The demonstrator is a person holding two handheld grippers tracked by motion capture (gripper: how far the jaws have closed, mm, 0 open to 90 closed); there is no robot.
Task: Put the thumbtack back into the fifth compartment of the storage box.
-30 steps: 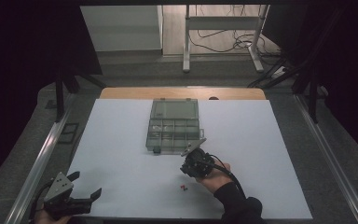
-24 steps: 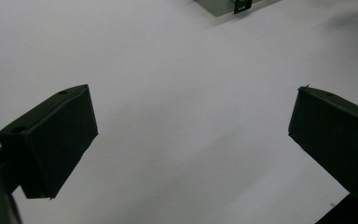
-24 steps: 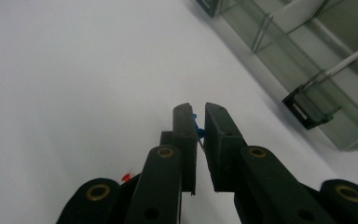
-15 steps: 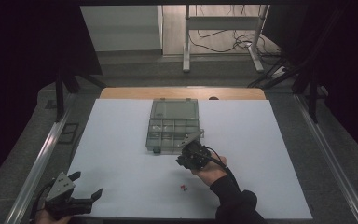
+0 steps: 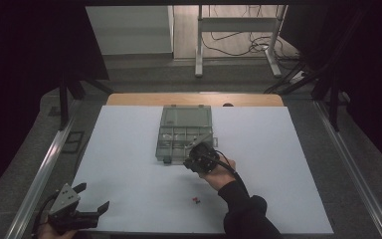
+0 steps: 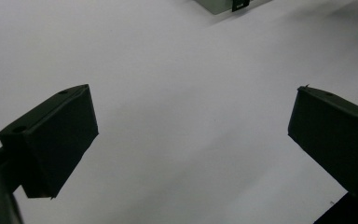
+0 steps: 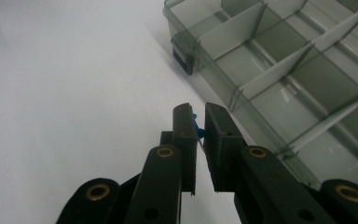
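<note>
So the right gripper has its fingers pinched nearly together on a tiny blue piece, which sits right between the tips. It's hovering just beside the near edge of a clear compartment box, lid flipped open, dividers visible inside. From the high view that box sits mid-surface on the white sheet, with a couple of small red bits lying nearer the person. The left gripper hangs way off at the near left corner, fingers spread wide, nothing between them.
</note>
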